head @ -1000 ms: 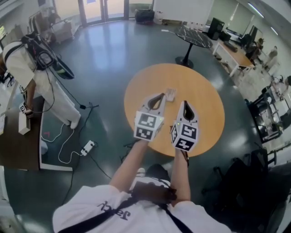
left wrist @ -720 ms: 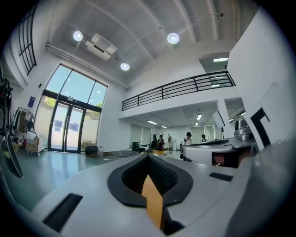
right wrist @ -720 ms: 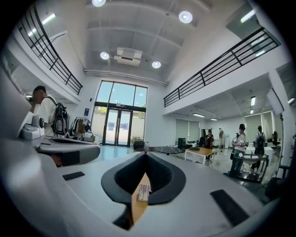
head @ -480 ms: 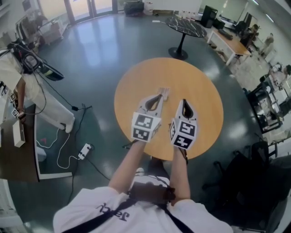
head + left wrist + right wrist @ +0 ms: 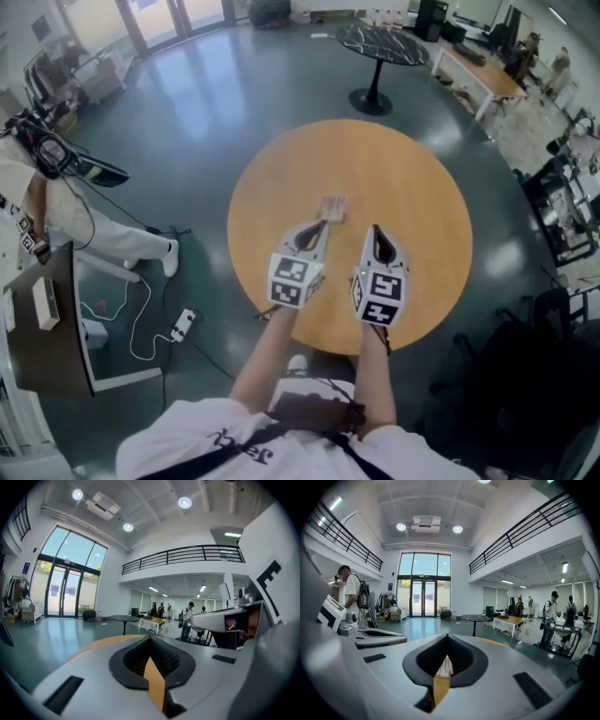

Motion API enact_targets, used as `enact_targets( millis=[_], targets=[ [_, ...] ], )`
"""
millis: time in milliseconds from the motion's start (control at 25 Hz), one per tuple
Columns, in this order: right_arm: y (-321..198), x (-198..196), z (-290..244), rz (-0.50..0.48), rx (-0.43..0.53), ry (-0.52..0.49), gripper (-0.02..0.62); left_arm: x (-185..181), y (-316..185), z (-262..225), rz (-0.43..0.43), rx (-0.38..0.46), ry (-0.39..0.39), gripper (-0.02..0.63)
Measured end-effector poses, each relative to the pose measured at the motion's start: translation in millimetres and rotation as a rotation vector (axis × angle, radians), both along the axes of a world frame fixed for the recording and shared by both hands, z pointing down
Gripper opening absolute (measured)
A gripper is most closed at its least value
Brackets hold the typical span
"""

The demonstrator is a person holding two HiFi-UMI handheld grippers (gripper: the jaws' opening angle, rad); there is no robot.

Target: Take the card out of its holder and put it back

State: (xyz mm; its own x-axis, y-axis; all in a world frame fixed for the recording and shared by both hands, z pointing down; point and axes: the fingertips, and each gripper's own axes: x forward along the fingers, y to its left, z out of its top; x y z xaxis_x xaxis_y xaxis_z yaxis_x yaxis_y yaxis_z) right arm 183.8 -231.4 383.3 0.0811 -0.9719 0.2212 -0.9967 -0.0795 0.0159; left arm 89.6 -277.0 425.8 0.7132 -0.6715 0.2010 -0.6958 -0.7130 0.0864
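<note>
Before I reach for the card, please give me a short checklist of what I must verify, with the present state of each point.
1. Card holder lies on the table, just ahead of the left gripper: ok.
2. Left gripper open for a grasp: not ok, its jaws are together and empty.
3. Right gripper open: not ok, its jaws are together.
4. Whether the holder is full: cannot tell, too small.
</note>
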Motion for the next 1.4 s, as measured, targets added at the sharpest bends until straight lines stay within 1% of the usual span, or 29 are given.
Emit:
enact_targets(
  millis=[80, 240, 320, 400, 480, 640, 880, 960, 1040, 1120, 1280, 1400],
  targets=[
    [0, 4, 15, -0.004, -0.029, 0.001, 0.011, -4, -4, 20, -0.012, -0.036, -0.011, 0.011],
    [2, 10, 53, -0.015, -0.122, -0.018, 0.011, -16, -17, 54, -0.050, -0.080, -0.025, 0.012],
    [1, 13, 67, -0.025, -0.150, -0.024, 0.011, -25, -21, 64, -0.074, -0.069, -0.044, 0.012],
    [-3, 15, 75, -0.035, -0.169, -0.036, 0.011, -37, -29, 76, -0.085, -0.035, -0.082, 0.012],
    [-10, 15, 82, -0.048, -0.181, -0.046, 0.011, -52, -36, 92, -0.079, -0.025, -0.127, 0.012],
    [-19, 17, 95, -0.066, -0.211, -0.063, 0.011, -88, -49, 118, -0.067, -0.039, -0.204, 0.012],
    [-23, 23, 111, -0.093, -0.248, -0.066, 0.011, -159, -79, 121, -0.069, -0.003, -0.316, 0.014],
    [-20, 29, 121, -0.096, -0.270, -0.070, 0.011, -177, -85, 121, -0.038, 0.011, -0.365, 0.015],
    [-17, 36, 128, -0.090, -0.285, -0.076, 0.011, -188, -89, 125, 0.019, 0.024, -0.421, 0.017],
    [-19, 42, 132, -0.082, -0.293, -0.080, 0.011, -194, -97, 129, 0.098, 0.036, -0.475, 0.025],
    [-25, 44, 139, -0.084, -0.321, -0.088, 0.011, -194, -111, 138, 0.281, 0.080, -0.594, 0.025],
    [-22, 40, 146, -0.098, -0.341, -0.087, 0.011, -189, -118, 150, 0.391, 0.079, -0.630, 0.028]
  ],
)
